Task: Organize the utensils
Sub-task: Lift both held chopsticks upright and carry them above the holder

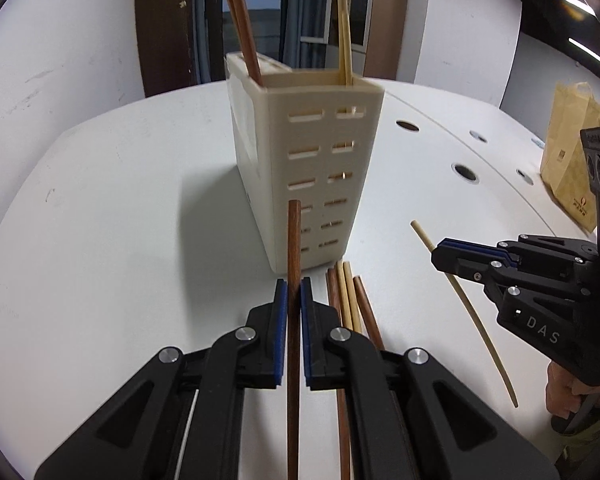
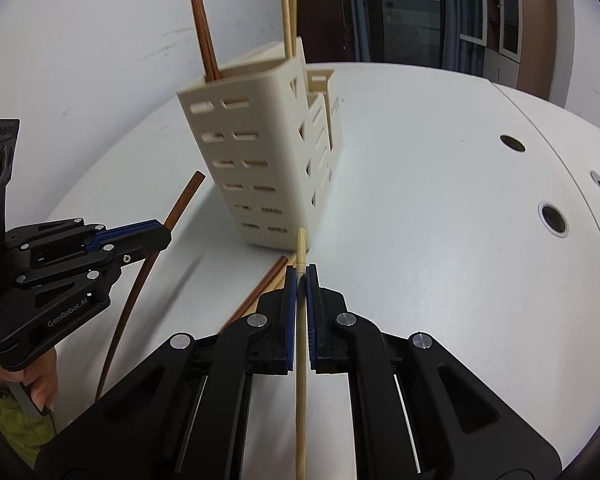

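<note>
Left wrist view: cream slotted plastic utensil holder part-filled; left gripper clamps a dark wooden chopstick, right gripper clamps a pale bamboo chopstick; loose chopsticks on the white table remain.

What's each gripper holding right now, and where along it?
Left gripper is shut on a brown chopstick, near its far end. Right gripper is shut on a pale chopstick, also near its far end.

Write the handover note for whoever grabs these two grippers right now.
Left gripper: shut on a dark brown chopstick.
Right gripper: shut on a pale bamboo chopstick.
Cream slotted holder stands upright on the white table.
Done: brown chopsticks and pale chopsticks already stand in the holder, apart.
Left: drop both held sticks in with their like, then clear the loose chopsticks at the holder's base.
</note>
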Demonstrator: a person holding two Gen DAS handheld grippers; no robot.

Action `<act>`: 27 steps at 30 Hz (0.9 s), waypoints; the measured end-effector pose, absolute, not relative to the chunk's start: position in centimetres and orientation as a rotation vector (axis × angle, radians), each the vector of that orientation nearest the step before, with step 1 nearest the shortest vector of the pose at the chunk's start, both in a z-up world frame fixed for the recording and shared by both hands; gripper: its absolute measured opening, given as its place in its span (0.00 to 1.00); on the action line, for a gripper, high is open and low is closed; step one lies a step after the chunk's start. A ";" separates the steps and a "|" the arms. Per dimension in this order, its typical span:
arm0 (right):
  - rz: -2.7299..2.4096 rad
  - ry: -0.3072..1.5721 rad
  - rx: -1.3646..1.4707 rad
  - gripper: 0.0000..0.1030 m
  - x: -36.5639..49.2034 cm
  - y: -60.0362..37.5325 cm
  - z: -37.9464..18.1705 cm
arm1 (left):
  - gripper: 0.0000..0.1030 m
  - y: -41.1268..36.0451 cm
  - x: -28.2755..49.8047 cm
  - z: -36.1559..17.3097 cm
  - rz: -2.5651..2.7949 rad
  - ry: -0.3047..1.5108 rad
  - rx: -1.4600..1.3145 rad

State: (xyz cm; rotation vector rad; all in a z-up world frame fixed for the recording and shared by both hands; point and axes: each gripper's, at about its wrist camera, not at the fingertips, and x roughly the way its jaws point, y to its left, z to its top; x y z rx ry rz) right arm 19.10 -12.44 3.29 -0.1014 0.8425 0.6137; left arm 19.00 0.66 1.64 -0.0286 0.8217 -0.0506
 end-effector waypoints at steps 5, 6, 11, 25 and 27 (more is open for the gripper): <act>0.633 0.772 -0.088 0.04 18.8 -12.4 5.5 | 0.06 0.3 18.4 3.8 -0.017 0.718 -0.035; 0.641 0.758 -0.082 0.04 18.7 -12.4 6.0 | 0.06 0.1 18.2 4.1 -0.013 0.698 -0.029; 0.663 0.691 -0.072 0.04 18.8 -11.8 8.1 | 0.06 -0.1 17.5 6.3 -0.008 0.599 -0.038; 0.649 0.478 -0.017 0.04 19.2 -11.4 14.2 | 0.06 -0.9 17.9 12.2 -0.005 0.395 -0.070; 0.652 0.469 -0.007 0.04 19.5 -11.4 14.2 | 0.06 -1.1 18.0 12.7 -0.014 0.371 -0.072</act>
